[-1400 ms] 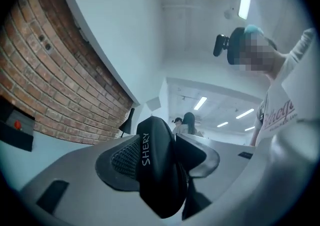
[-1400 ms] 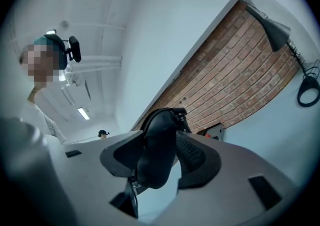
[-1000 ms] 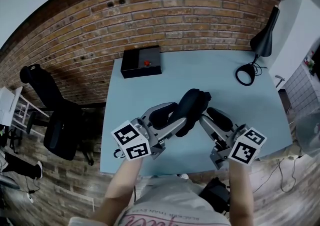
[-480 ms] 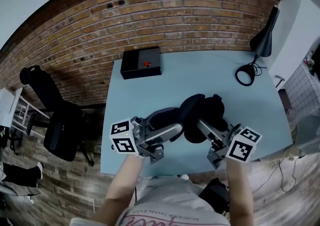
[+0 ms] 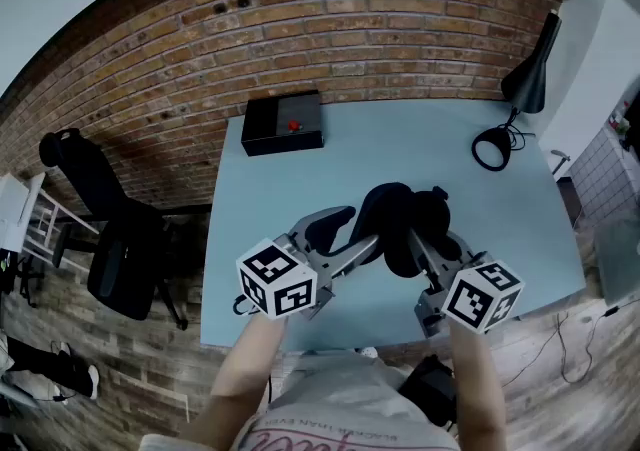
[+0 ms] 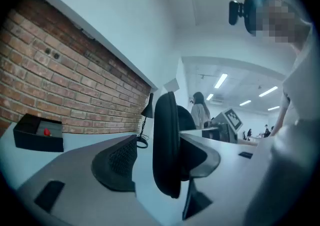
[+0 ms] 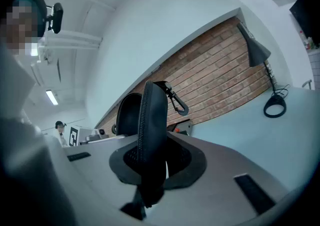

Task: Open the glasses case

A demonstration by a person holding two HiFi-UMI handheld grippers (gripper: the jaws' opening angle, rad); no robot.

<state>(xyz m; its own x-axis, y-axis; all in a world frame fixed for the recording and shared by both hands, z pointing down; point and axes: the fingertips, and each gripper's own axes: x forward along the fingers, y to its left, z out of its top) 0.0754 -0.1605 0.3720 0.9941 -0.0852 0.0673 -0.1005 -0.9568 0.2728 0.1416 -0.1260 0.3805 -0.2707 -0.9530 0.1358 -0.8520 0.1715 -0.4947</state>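
Note:
The black glasses case (image 5: 402, 221) hangs above the light blue table (image 5: 300, 189), spread into two halves. My left gripper (image 5: 362, 242) reaches in from the left. One half (image 6: 166, 140) stands edge-on between its opening jaws, against the right pad (image 6: 200, 157), with a gap to the left pad (image 6: 117, 162). My right gripper (image 5: 420, 239) is closing from the right. Its pads (image 7: 182, 162) press on the other zippered half (image 7: 152, 120), so the right gripper (image 7: 155, 162) is shut on it. A metal clip (image 7: 175, 100) hangs off the case's top.
A black box with a red button (image 5: 283, 123) sits at the table's far left corner. At the far right stands a black desk lamp (image 5: 528, 74) with its ring base (image 5: 491, 150). A black office chair (image 5: 110, 249) stands left of the table, and a brick wall (image 5: 330, 29) behind it.
The case has gone from nearly folded together to two spread halves. The right gripper's jaws were wide open beside it and have shut on the right half. Both grippers sank slightly.

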